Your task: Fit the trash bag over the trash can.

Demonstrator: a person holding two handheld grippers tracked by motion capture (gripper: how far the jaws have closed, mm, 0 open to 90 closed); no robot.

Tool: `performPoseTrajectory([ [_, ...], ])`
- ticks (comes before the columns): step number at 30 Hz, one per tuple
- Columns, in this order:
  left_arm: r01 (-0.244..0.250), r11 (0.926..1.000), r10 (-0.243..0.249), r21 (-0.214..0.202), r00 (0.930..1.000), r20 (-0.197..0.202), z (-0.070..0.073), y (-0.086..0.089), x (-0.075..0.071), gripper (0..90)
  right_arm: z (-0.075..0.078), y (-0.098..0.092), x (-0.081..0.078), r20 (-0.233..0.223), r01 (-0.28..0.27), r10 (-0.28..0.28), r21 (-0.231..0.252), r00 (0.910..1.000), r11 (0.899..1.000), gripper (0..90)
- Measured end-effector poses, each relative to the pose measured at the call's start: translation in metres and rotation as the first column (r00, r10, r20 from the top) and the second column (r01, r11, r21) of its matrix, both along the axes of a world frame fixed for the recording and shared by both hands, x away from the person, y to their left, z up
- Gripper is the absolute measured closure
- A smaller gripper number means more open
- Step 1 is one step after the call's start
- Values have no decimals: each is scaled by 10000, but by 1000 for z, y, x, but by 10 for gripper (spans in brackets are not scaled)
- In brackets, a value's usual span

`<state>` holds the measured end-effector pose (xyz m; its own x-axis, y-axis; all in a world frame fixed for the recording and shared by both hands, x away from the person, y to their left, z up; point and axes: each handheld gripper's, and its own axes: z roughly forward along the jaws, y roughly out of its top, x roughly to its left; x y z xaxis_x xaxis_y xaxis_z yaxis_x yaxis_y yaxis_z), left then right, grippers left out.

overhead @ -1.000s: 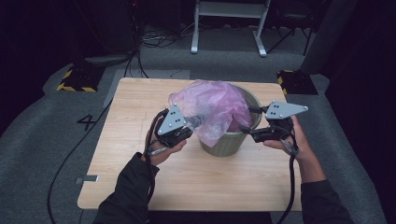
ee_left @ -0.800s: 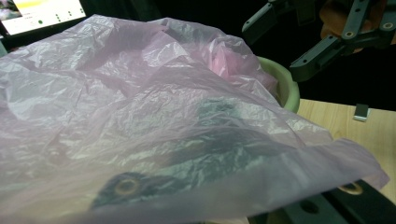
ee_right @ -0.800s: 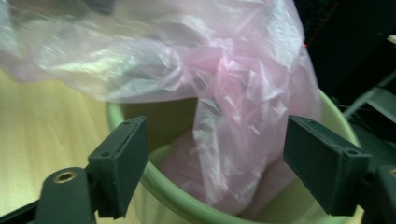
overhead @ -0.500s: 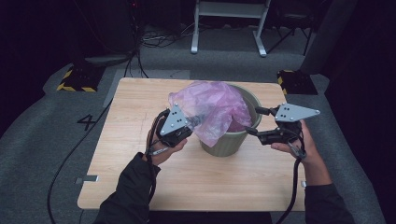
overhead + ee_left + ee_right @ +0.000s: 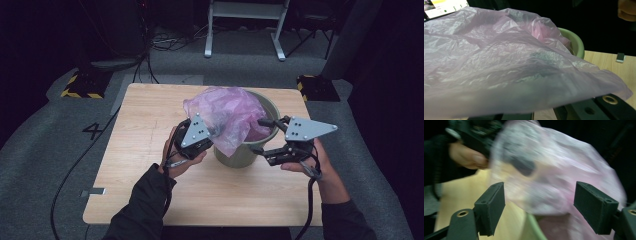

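Observation:
A pale green bin [image 5: 244,156] stands on the wooden table [image 5: 150,125], with a crumpled pink plastic bag [image 5: 227,112] bulging out of its top. My left gripper [image 5: 214,133] is at the bin's left side, shut on the bag's loose edge. In the left gripper view the bag [image 5: 499,62] drapes over the jaws, and the bin's rim [image 5: 577,43] shows behind it. My right gripper [image 5: 260,136] is at the bin's right side, open and holding nothing. In the right gripper view its jaws stand wide apart [image 5: 539,207] facing the blurred bag [image 5: 554,170].
The table has bare wood in front of and to the left of the bin. A strip of tape [image 5: 95,191] sits at its left edge. On the floor are black-and-yellow blocks [image 5: 80,86] [image 5: 316,87], cables and a white metal frame [image 5: 245,30].
My right gripper has pulled back a little to the right from the bin's rim, jaws open. The left gripper has held its grip on the bag and hardly moved.

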<state>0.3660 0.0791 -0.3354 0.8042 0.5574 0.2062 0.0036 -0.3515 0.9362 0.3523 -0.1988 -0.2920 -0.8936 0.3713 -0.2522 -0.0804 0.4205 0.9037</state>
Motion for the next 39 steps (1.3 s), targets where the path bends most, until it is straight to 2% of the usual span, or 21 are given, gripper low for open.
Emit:
performPoseTrajectory([
  [4, -13, 10000, 14, 74, 10000, -19, -1, -3, 0, 895, -3, 20, -10, -120, -585, 583, -183, 9982, 9981, 240],
  [7, 50, 9999, -49, 134, 10000, -18, -1, -5, 1, 895, -7, 30, -13, -262, -757, 751, -229, 9968, 9969, 243],
  [9, 121, 9999, -120, 113, 9999, -85, -2, -5, 1, 895, -10, 35, -13, -317, -738, 729, -272, 9968, 9969, 245],
  [12, 187, 9998, -186, 116, 9998, -93, -2, -6, 0, 895, -17, 42, -12, -197, -418, 409, -481, 9990, 9980, 269],
  [13, 195, 9997, -194, 122, 9998, -95, -3, -7, 0, 895, -19, 44, -11, -66, -161, 157, -580, 9999, 9982, 308],
  [15, 243, 9996, -241, 168, 9997, -109, -4, -7, -1, 895, -22, 46, -9, 18, 25, -24, -555, 10000, 9985, 445],
  [18, 309, 9994, -307, 181, 9995, -121, -5, -8, -1, 895, -24, 46, -7, 147, 261, -253, -584, 9996, 9980, 606],
  [22, 390, 9989, -386, 269, 9991, -184, -8, -8, -1, 896, -24, 41, -5, 93, 254, -251, -305, 9996, 9992, 822],
  [25, 576, 9976, -566, 384, 9981, -250, -9, -6, -2, 898, -23, 33, -3, 63, 434, -434, 85, 9990, 9990, 889],
  [27, 610, 9971, -601, 454, 9980, -215, -10, -3, -4, 898, -22, 26, -3, 13, 586, -587, 395, 9983, 9975, 900],
  [30, 550, 9977, -541, 403, 9983, -228, -11, 1, -5, 898, -21, 15, -2, -290, 702, -678, 942, 9973, 9931, 900],
  [39, 579, 9972, -565, 479, 9980, -299, -15, 9, -10, 898, -23, -8, -4, -581, 1183, -1104, 1556, 9922, 9807, 900],
])
